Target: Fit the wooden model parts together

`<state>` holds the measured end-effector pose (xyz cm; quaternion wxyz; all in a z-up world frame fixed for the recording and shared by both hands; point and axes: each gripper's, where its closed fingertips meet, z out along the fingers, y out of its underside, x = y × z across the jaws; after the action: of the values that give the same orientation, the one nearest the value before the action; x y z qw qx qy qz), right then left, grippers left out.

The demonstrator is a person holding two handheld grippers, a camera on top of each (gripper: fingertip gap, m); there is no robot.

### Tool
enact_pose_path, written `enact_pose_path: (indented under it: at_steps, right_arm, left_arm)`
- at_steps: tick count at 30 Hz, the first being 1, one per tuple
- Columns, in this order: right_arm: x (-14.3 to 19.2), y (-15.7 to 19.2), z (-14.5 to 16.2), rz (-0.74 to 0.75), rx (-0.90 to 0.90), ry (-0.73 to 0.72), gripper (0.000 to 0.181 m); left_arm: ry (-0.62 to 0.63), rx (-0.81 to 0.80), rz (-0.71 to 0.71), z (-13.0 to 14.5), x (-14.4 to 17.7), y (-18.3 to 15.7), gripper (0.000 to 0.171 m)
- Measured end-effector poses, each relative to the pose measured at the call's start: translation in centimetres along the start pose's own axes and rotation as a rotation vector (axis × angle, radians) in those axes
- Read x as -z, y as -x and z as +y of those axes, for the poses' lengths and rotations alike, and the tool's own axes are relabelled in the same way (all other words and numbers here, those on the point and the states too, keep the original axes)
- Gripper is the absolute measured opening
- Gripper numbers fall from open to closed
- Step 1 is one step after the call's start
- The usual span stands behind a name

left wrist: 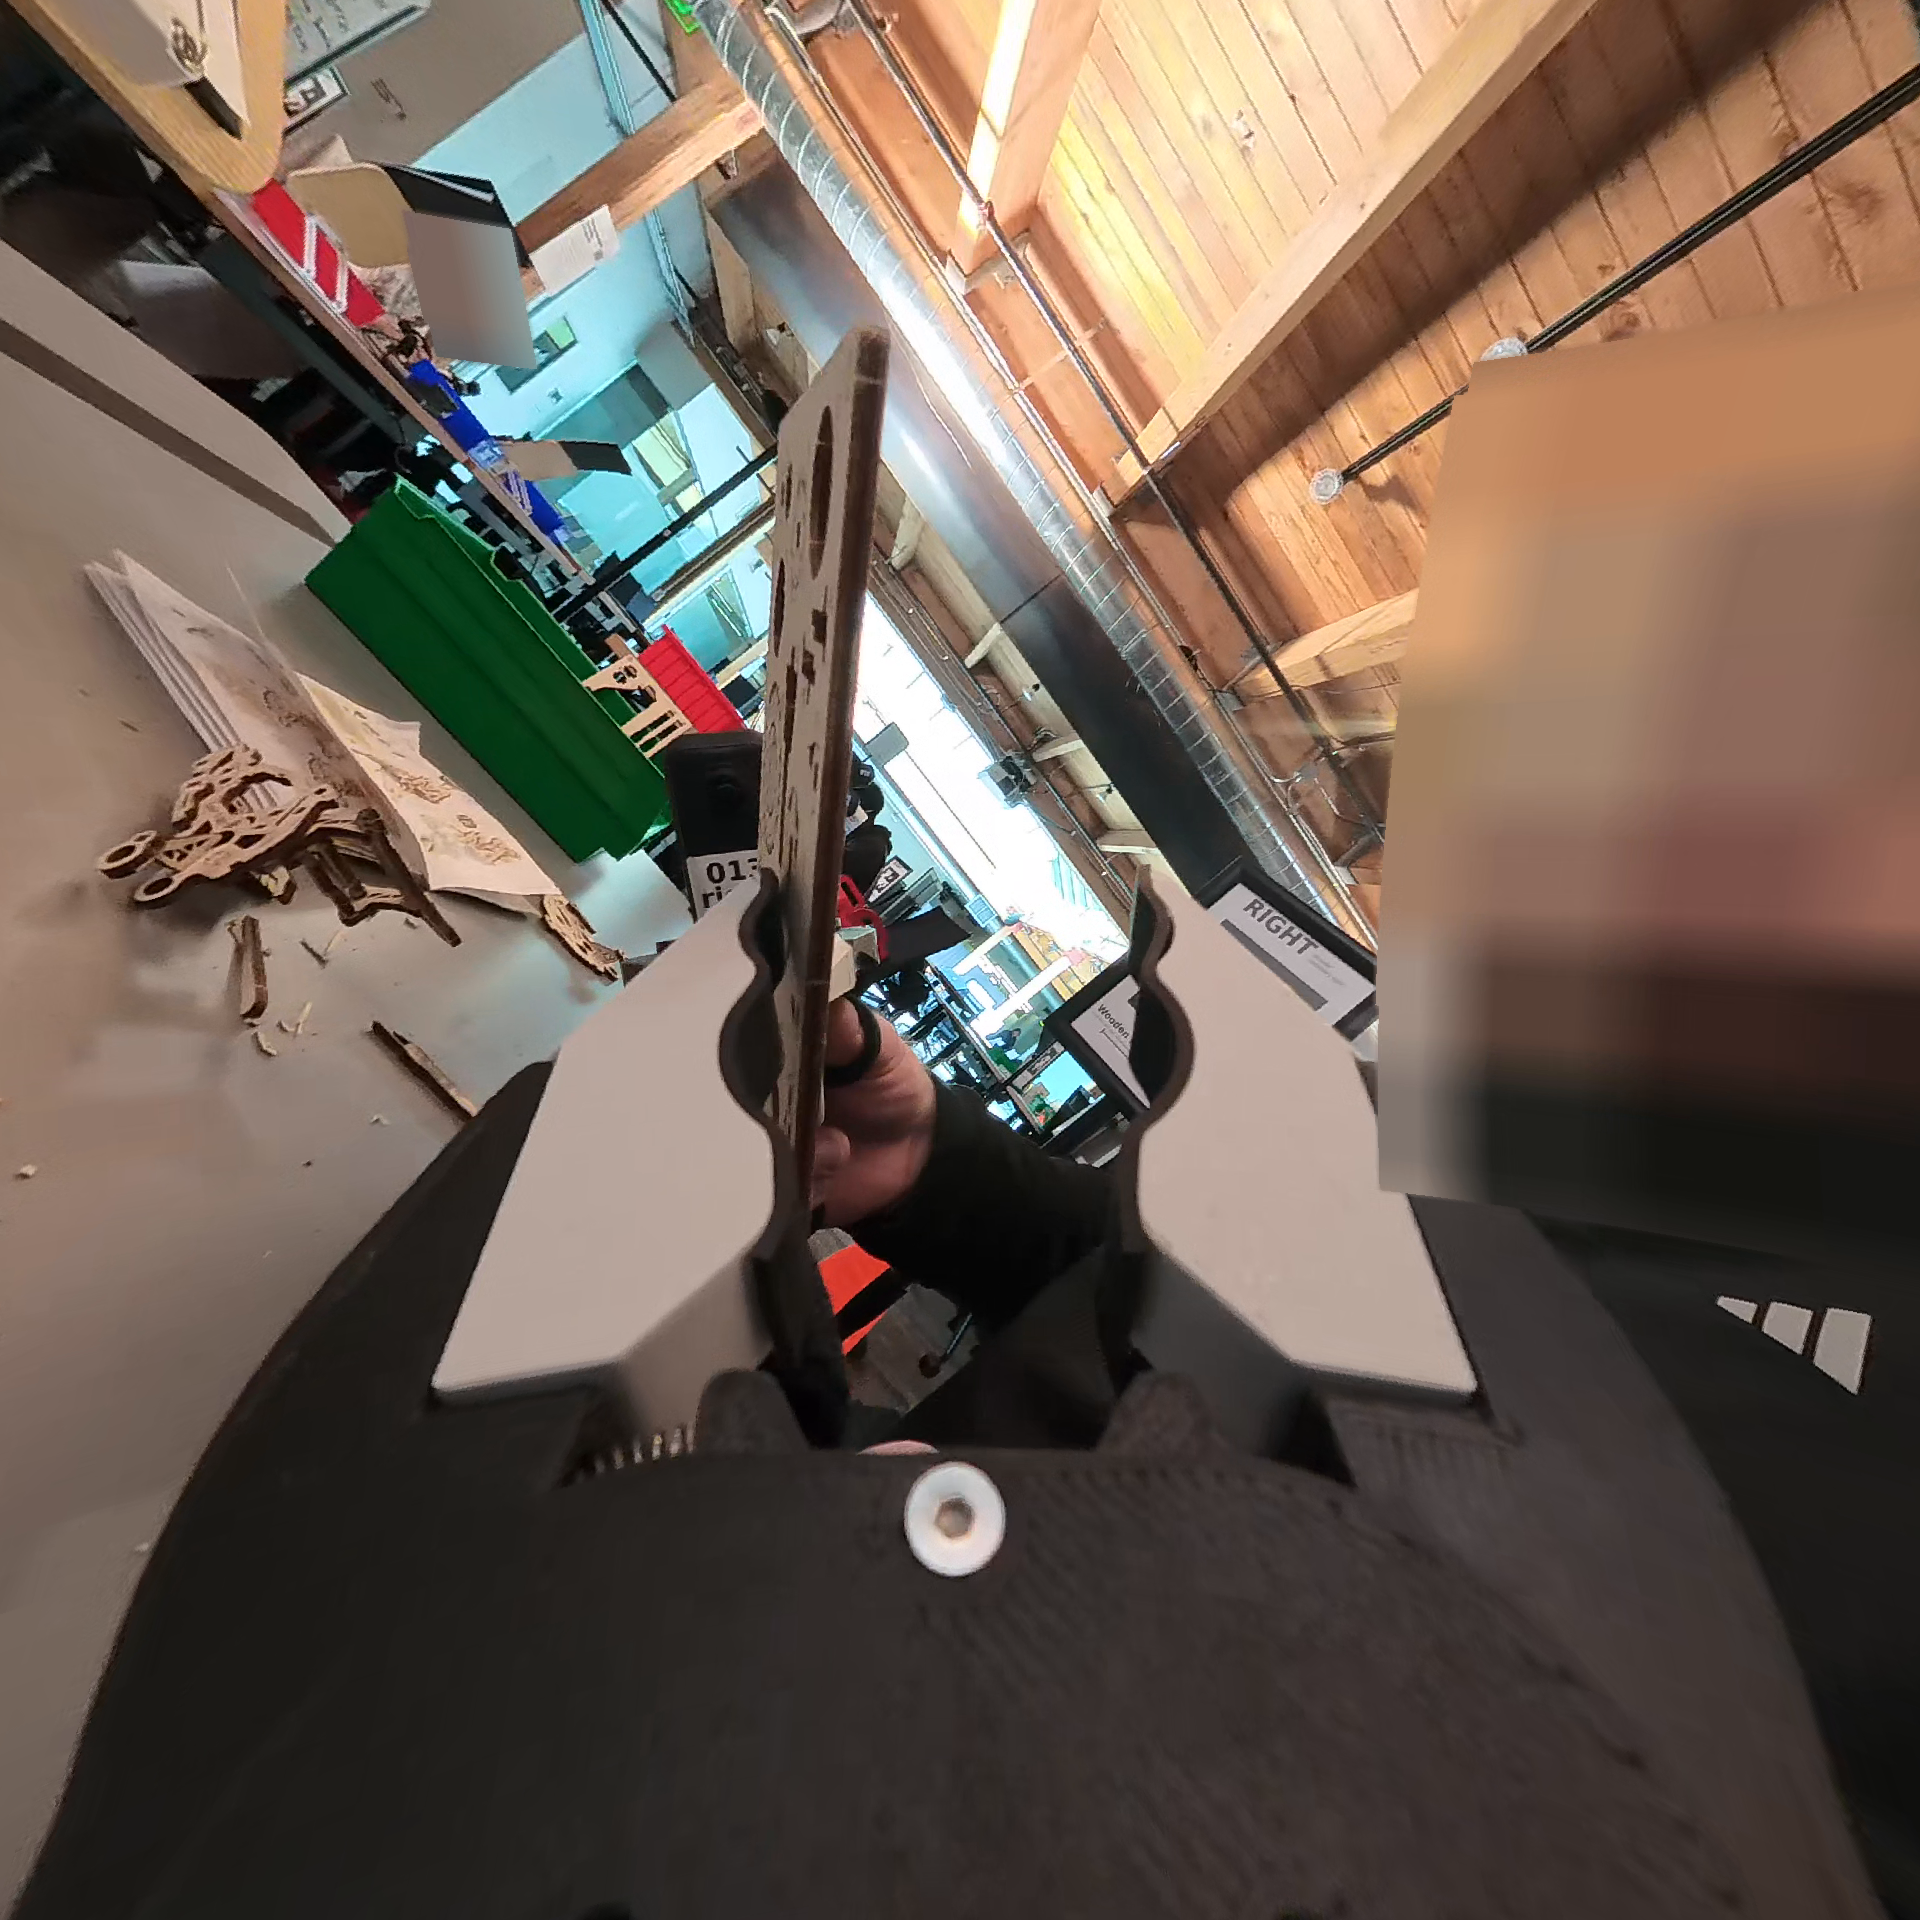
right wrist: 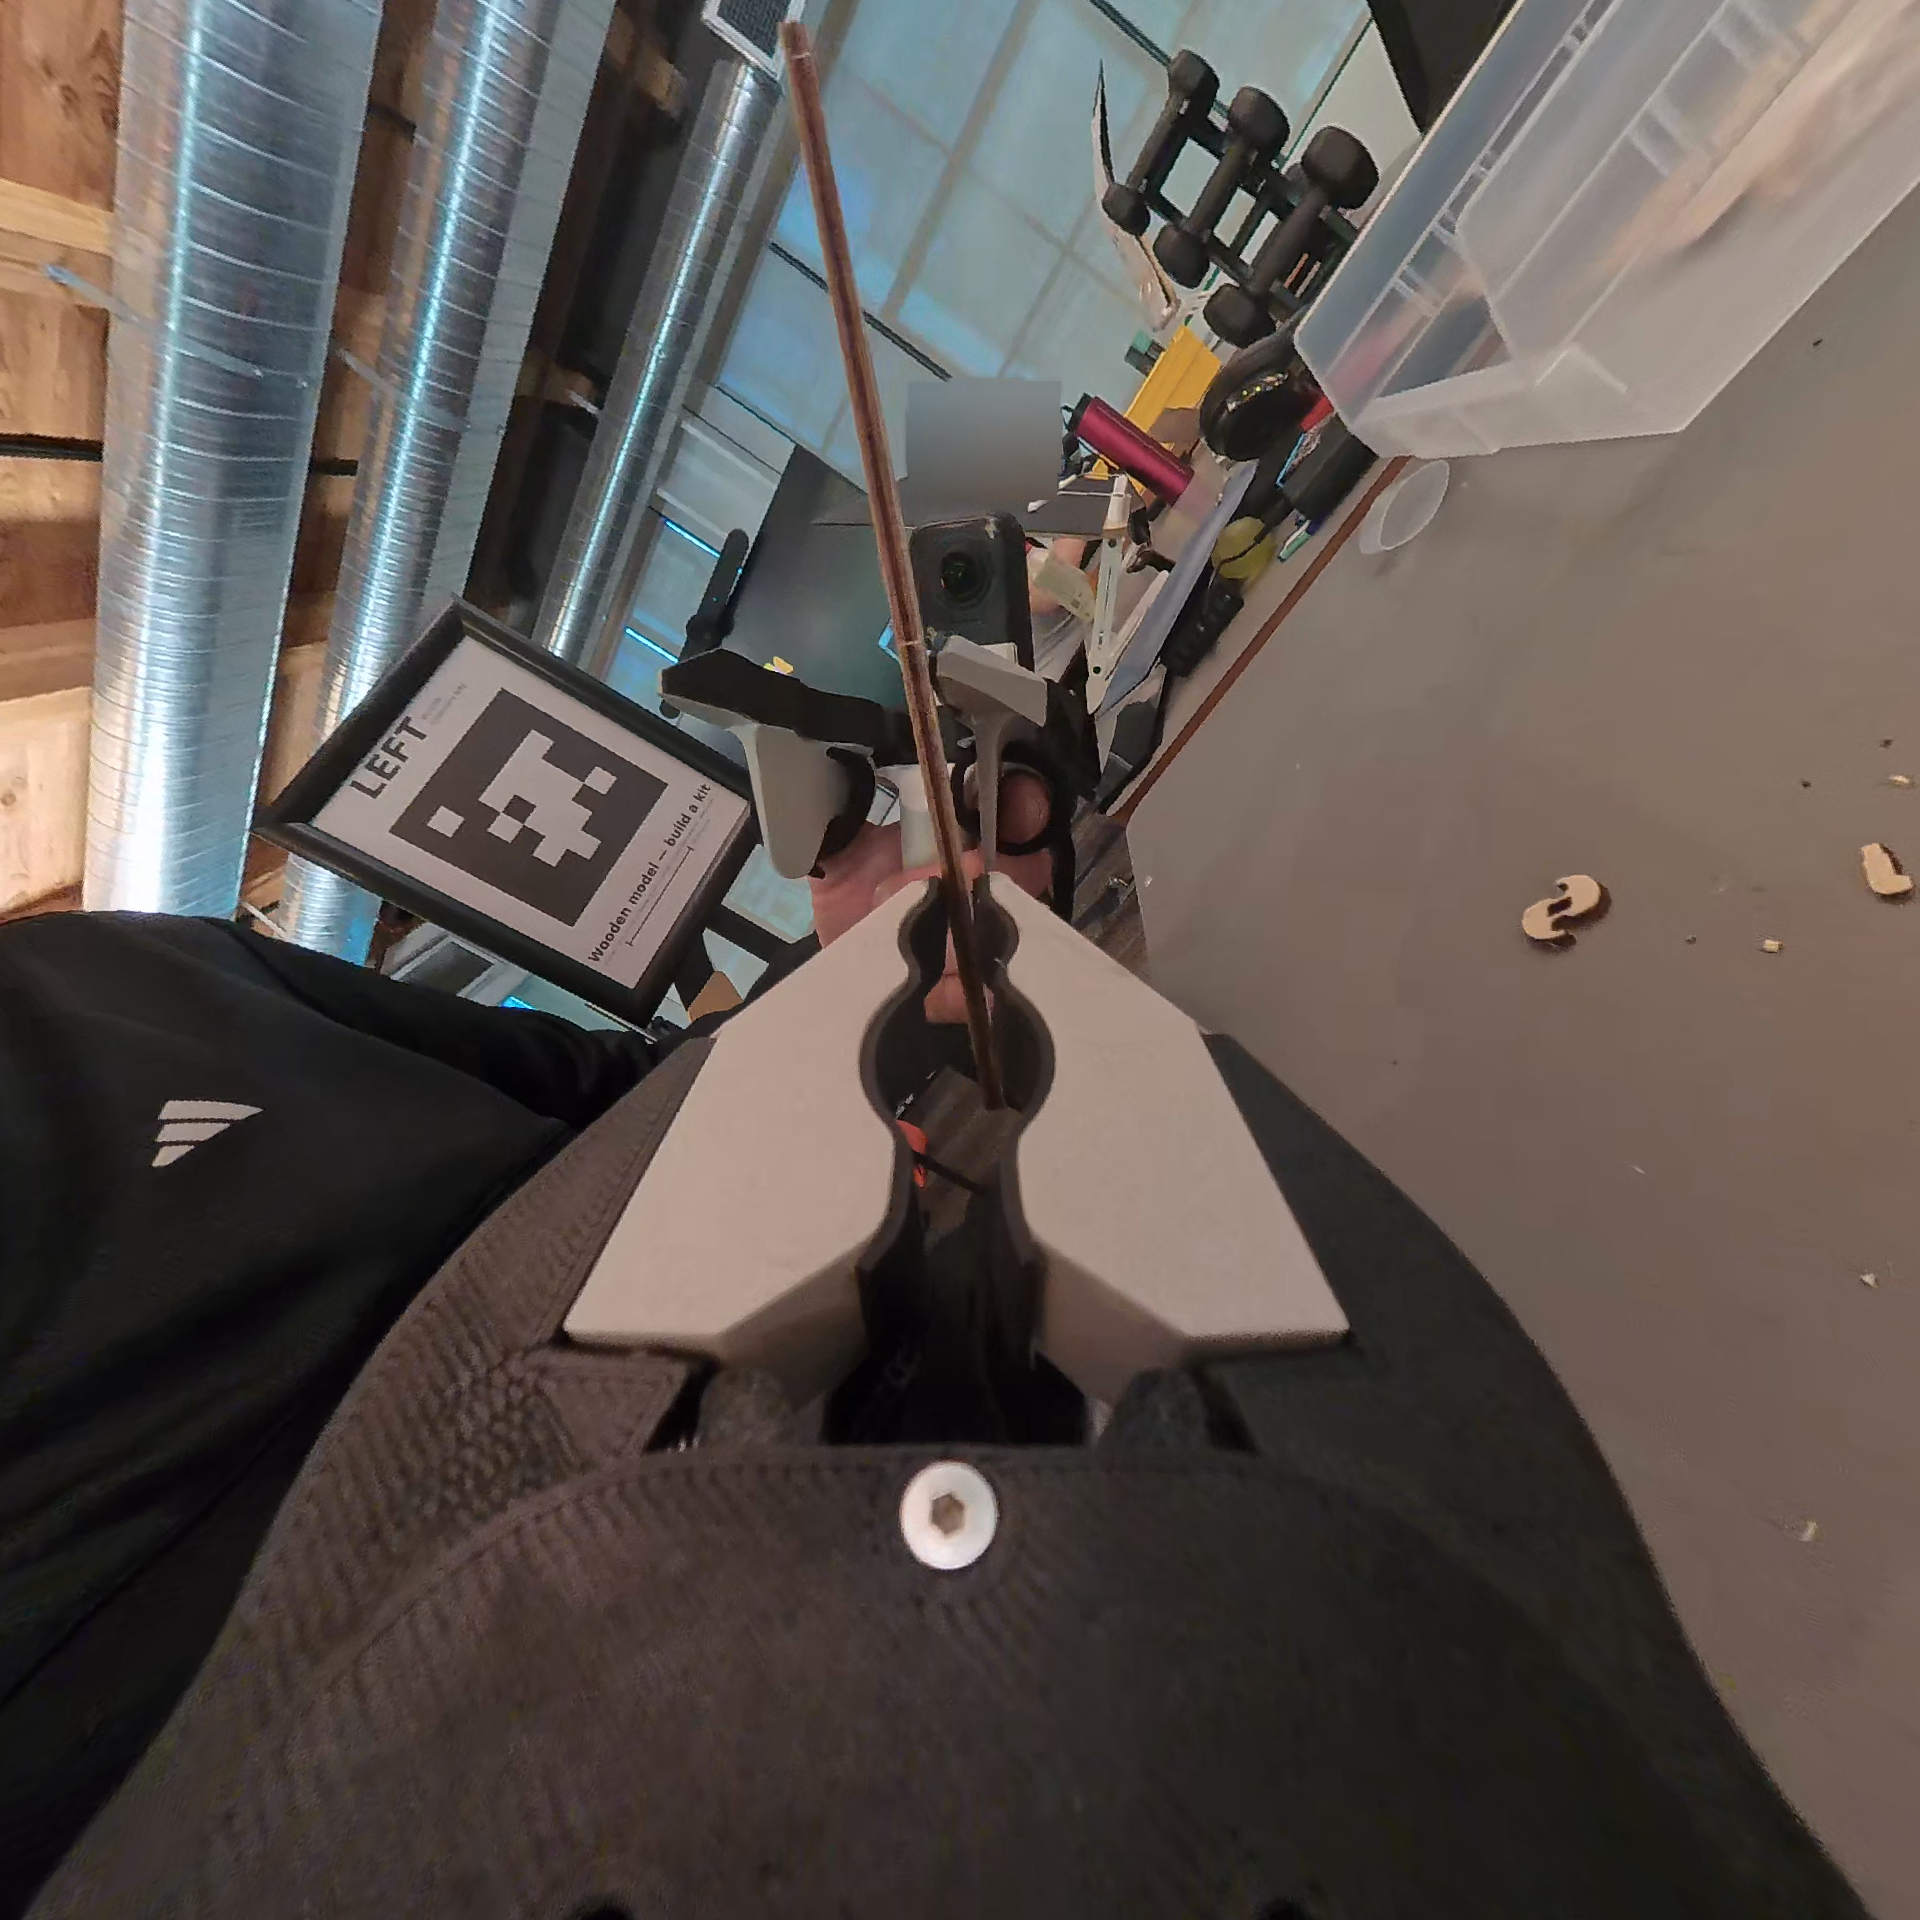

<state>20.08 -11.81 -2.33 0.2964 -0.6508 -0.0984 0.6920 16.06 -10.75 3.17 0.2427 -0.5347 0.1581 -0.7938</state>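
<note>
A thin laser-cut wooden sheet (left wrist: pixel 821 644) with cut-out holes stands edge-on, raised off the table. My right gripper (right wrist: pixel 961 906) is shut on the sheet's lower edge (right wrist: pixel 862 364). My left gripper (left wrist: pixel 951 925) is open, its fingers wide apart; the sheet rests against the inner side of the left finger (left wrist: pixel 665 1091), and the other finger stands clear of it. In the right wrist view the left gripper (right wrist: pixel 852 681) shows farther off, astride the sheet. A hand (left wrist: pixel 883 1112) holding the right gripper shows behind the sheet.
Loose wooden model parts (left wrist: pixel 229 821) and printed sheets (left wrist: pixel 260 686) lie on the grey table (left wrist: pixel 125 1143), with a green bin (left wrist: pixel 488 665) behind. A clear plastic bin (right wrist: pixel 1610 229), wood scraps (right wrist: pixel 1564 909) and a framed marker sign (right wrist: pixel 509 810) are on the right side. Across from one pair of fingers to the other is roughly 8 centimeters.
</note>
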Motion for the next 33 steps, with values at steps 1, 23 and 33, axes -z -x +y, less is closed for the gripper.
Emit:
enact_pose_path:
  at_steps: [1,23,33]
  right_arm:
    - [0.0,0.1,-0.1,-0.001,0.002,-0.001,0.001]
    - [0.2,1.2,-0.7,0.002,0.039,-0.004,0.003]
    - [0.3,1.5,-0.9,0.004,0.051,-0.004,0.003]
  left_arm:
    - [-0.001,0.001,0.003,0.0,0.0,-0.1,0.065]
    - [0.006,-0.023,0.010,0.0,-0.6,-1.6,0.063]
    - [0.006,-0.027,0.010,0.0,-0.7,-1.9,0.062]
